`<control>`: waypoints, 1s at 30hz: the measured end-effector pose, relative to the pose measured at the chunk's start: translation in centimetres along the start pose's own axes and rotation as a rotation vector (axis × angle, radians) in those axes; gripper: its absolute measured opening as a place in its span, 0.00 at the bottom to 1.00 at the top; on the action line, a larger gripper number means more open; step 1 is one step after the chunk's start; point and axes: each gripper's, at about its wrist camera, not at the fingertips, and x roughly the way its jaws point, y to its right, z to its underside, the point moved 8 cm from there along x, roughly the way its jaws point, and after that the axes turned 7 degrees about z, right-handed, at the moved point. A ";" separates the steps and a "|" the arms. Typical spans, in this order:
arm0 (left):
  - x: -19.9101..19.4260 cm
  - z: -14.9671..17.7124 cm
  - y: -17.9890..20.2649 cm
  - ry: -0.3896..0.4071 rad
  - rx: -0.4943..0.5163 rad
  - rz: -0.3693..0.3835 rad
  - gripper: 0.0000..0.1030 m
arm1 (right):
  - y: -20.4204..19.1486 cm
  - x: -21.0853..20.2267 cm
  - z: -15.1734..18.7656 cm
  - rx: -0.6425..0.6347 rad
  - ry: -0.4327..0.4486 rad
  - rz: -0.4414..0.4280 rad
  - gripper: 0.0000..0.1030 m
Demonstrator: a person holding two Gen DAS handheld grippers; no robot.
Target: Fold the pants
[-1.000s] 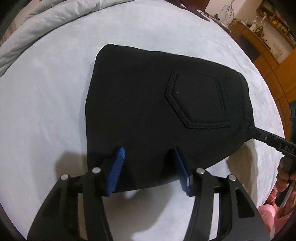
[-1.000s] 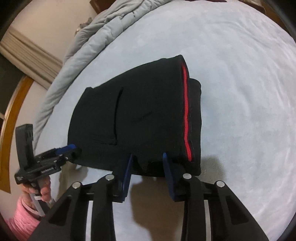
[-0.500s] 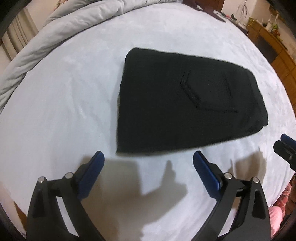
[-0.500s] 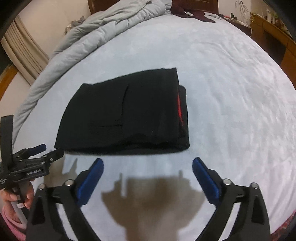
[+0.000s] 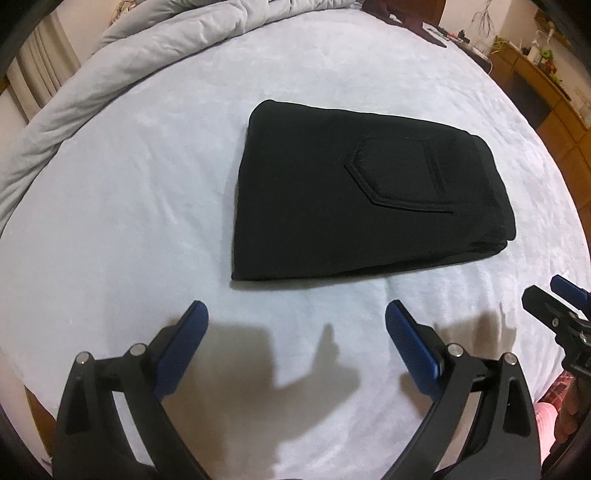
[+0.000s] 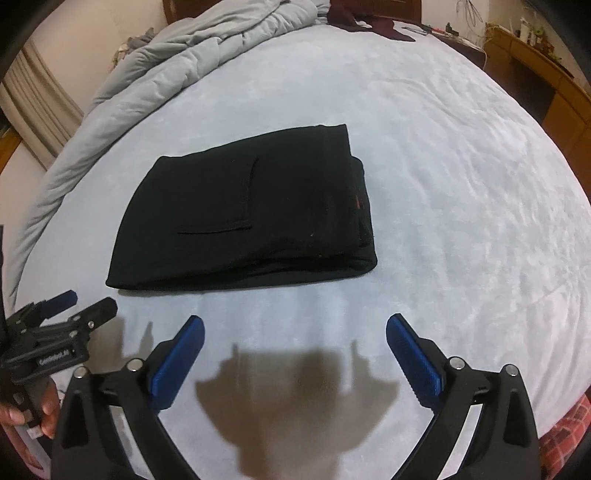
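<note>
The black pants [image 5: 365,199] lie folded into a compact stack on the pale blue bedspread [image 5: 129,206], both the left gripper [image 5: 295,325] and right gripper [image 6: 295,332] spread wide and clear of them, so folding looks finished and only a tidy-up could remain.

Pale blue bed sheet [image 5: 147,206] spread flat, lightly creased; grey quilt [image 5: 122,55] bunched along far-left edge; dark maroon garment [image 6: 373,20] at far end of bed; wooden cabinets [image 6: 546,85] far right w/ small clutter on top; beige curtain [image 6: 33,107] at left.
</note>
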 end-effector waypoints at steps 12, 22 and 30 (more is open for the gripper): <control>-0.7 0.4 0.5 0.004 0.008 0.006 0.94 | 0.1 0.2 0.1 0.002 -0.015 -0.002 0.96; -1.3 0.4 0.6 0.017 0.008 0.005 0.94 | -0.4 -0.2 0.4 -0.015 -0.011 0.020 0.96; -1.8 0.2 0.7 0.025 0.015 0.005 0.94 | -0.6 -0.2 0.6 -0.012 -0.022 0.019 0.96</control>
